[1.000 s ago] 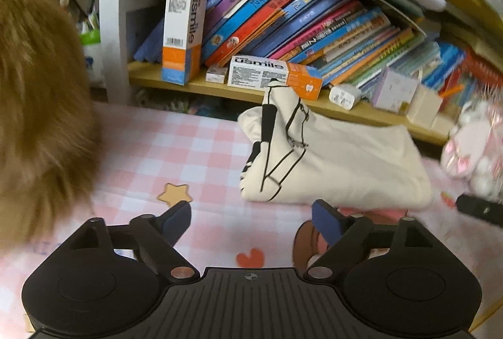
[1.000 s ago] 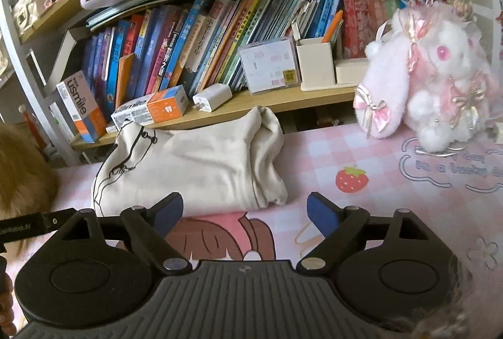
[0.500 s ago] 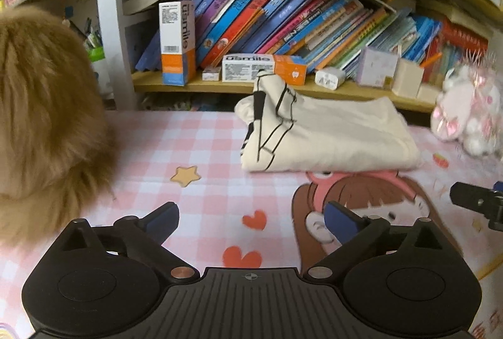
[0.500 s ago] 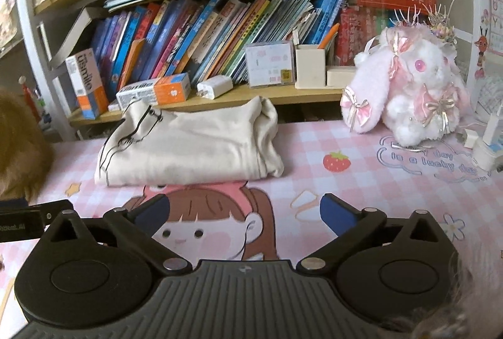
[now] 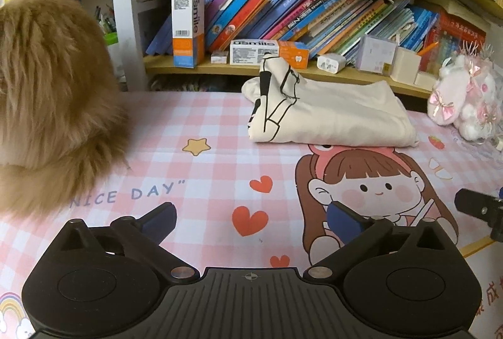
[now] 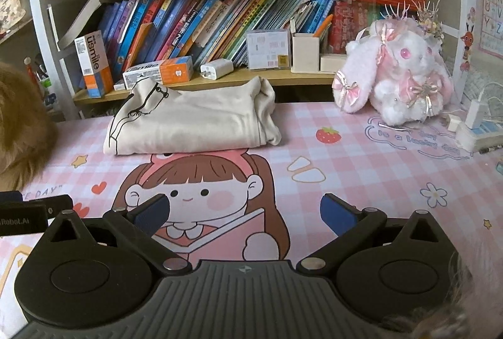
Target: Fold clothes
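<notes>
Left gripper [image 5: 251, 218] spread wide, right gripper [image 6: 245, 211] likewise (nothing between the fingers), both angled downward

Both tongs, left [image 5: 251, 218] and right [image 6: 245, 211], drawn back from folded garment [image 5: 330, 119], jaws just opened wider, empty

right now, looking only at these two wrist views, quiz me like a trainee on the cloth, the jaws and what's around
1. True or false: the cream garment lies folded on the pink checked mat.
2. Multiple choice: what sits between the jaws of the left gripper and of the right gripper? A) the garment B) a book C) nothing
3. Fill in: the pink plush rabbit sits to the ____ of the garment in the right wrist view.

Key
1. True; it lies near the shelf edge.
2. C; both stand open over the mat, short of the garment, having just opened wider.
3. Right.
</notes>
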The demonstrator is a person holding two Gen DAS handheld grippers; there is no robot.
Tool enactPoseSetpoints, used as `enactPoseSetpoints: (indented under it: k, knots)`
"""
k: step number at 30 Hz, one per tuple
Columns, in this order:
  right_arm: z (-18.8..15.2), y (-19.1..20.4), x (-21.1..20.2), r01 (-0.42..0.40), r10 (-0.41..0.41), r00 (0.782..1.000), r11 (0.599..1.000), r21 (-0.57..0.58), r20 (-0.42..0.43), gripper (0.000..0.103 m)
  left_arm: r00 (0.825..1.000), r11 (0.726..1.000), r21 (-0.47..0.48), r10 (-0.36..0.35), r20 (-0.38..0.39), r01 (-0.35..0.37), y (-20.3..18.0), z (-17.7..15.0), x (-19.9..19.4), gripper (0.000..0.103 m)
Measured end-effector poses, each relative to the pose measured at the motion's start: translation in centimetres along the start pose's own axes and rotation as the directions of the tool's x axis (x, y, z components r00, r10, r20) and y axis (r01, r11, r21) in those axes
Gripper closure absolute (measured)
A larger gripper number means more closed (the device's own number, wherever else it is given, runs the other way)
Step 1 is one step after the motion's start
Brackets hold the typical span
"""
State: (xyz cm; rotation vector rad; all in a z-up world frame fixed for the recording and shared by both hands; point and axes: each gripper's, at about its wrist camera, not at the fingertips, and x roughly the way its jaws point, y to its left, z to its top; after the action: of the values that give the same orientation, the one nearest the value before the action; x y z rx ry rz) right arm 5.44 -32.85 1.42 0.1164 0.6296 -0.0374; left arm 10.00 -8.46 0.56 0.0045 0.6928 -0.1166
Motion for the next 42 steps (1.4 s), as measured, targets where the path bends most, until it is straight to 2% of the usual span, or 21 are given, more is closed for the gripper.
enactPoseSetpoints:
  k: [13,42]
  knots:
    - [-0.5,1.0,-1.6,0.004,-0.004,1.000,1.000,-0.006,0.017,0.000,1.000,1.000,0.008,-0.006,0.006,0.006,-0.1,-0.8,-1.3,0.000]
    - [-0.5,2.2,-1.6,0.014,-0.014,1.000,1.000,-0.022,0.012,0.000,1.000,1.000,0.013,-0.021,-0.006,0.021,0.3,-0.8,-1.3,0.000]
